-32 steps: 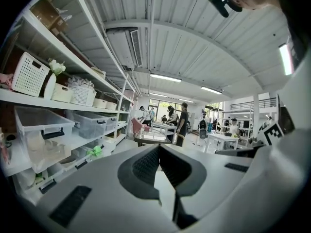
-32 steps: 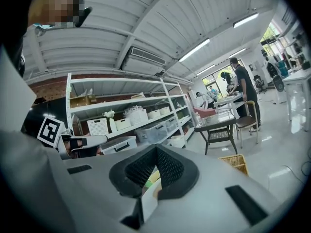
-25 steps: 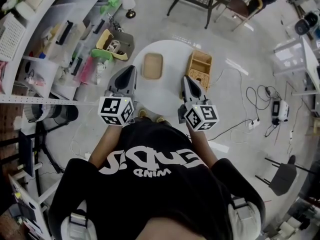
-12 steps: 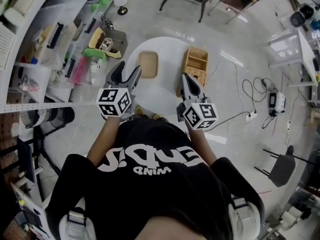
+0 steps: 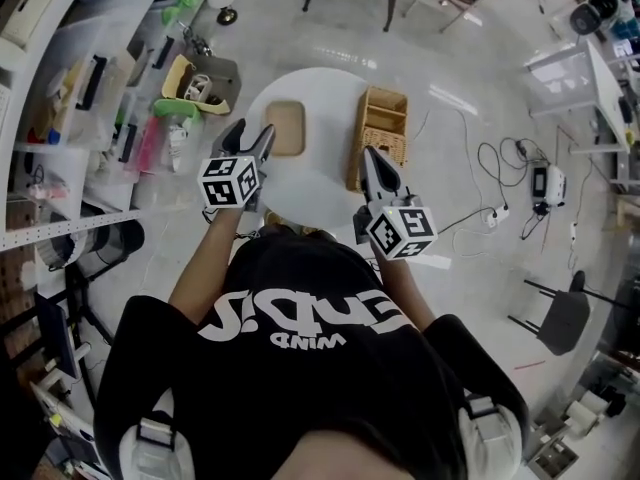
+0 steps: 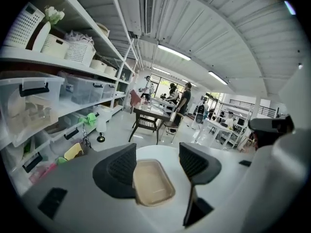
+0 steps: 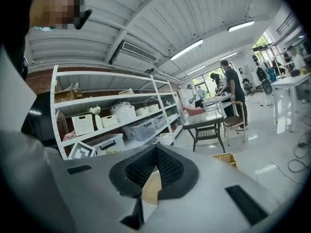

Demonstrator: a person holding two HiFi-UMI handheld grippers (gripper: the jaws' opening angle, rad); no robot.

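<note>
The left gripper [image 5: 252,131] is held over the 9 o'clock edge of the round white table [image 5: 322,183], with its jaws spread wide. In the left gripper view, the left gripper [image 6: 156,152] frames the tan tray [image 6: 153,184] in the gap between its jaws. The tray lies flat on the table [image 6: 167,152] beyond them and is empty. In the head view, the tray [image 5: 285,128] sits in the 9 o'clock half of the table, just beside the tips of the left gripper. The right gripper [image 5: 369,155] is held over the table's 4 o'clock edge, and its jaws are pressed together. In the right gripper view, the right gripper [image 7: 155,154] has both pads meeting with nothing between them. A sliver of the tray [image 7: 151,192] shows below the closed tips. The wicker basket [image 5: 380,138] stands at the table's 3 o'clock edge, at 12 o'clock from the right gripper. It cannot be told whether the basket rests on the table or on the floor beside it. The basket [image 7: 224,158] also shows at 3 o'clock of the closed jaws in the right gripper view. Shelves [image 6: 58,89] with clear bins run along the 9 o'clock side of the room. A dark side table [image 6: 148,120] stands at 12 o'clock beyond the white table.
</note>
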